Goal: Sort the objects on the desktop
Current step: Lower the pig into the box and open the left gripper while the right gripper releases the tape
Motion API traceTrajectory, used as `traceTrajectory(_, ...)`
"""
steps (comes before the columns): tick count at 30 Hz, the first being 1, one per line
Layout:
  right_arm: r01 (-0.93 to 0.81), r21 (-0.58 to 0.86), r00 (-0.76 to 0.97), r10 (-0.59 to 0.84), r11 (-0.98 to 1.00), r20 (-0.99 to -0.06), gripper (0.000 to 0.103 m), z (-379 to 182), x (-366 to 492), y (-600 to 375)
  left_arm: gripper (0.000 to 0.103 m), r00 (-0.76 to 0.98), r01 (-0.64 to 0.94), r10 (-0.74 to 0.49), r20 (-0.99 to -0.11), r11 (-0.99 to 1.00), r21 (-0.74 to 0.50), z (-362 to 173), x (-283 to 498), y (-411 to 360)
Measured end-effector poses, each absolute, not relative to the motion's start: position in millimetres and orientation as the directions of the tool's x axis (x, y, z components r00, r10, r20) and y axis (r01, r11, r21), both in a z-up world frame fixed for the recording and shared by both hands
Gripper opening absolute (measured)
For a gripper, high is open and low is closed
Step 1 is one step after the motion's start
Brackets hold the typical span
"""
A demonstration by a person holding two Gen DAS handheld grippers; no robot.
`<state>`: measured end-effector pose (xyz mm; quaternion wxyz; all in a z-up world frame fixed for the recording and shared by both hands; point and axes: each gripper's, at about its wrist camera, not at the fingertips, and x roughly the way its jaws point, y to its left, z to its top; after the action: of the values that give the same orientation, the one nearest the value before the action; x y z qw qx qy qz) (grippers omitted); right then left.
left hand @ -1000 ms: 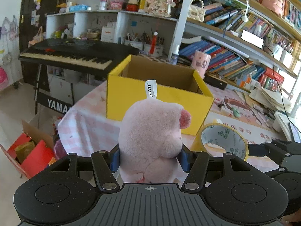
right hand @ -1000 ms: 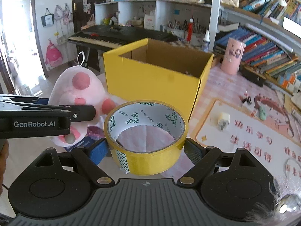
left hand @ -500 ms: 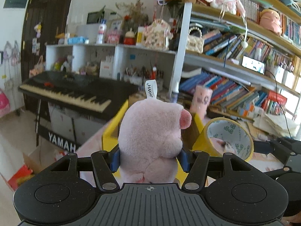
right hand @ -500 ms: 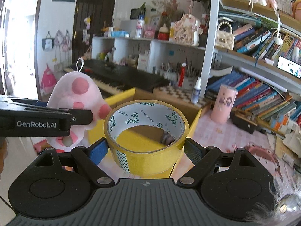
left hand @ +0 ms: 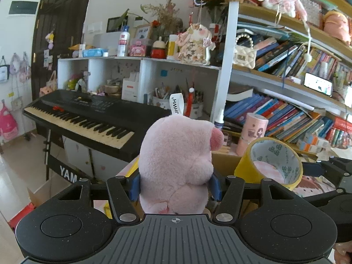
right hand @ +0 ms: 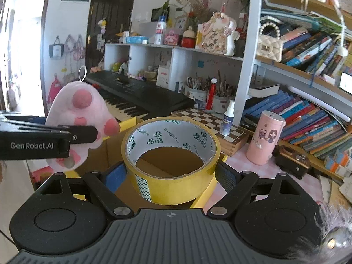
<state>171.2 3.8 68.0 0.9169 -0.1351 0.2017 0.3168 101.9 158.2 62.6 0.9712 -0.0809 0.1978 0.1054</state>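
The left gripper (left hand: 175, 184) has its blue-padded fingers (left hand: 134, 186) pressed into both sides of a pink plush pig (left hand: 177, 165), holding it upright and off the surface, with a white tag standing at the top of its head. Just beside it, the right gripper (right hand: 170, 175) has its fingers (right hand: 114, 176) set wide and clamped on the outer wall of a roll of yellow tape (right hand: 171, 160), whose open core faces up. Both things hang over the open top of a yellow cardboard box (right hand: 128, 123) on a worktop (right hand: 267, 169) with a pink checked cloth. Behind stand a black keyboard (left hand: 88, 114), a pink cylinder (right hand: 265, 138), a chessboard (right hand: 209, 118) and crowded bookshelves (right hand: 308, 70).
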Motion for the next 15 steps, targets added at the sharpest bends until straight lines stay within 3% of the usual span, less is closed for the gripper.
traceTrajectory(15,-0.762,-0.159,0.575,0.542,0.628,-0.613,0.086,33,257,25,0.059,0.83,-0.265,0.192,-0.523,0.962,-0.068,34,172,153)
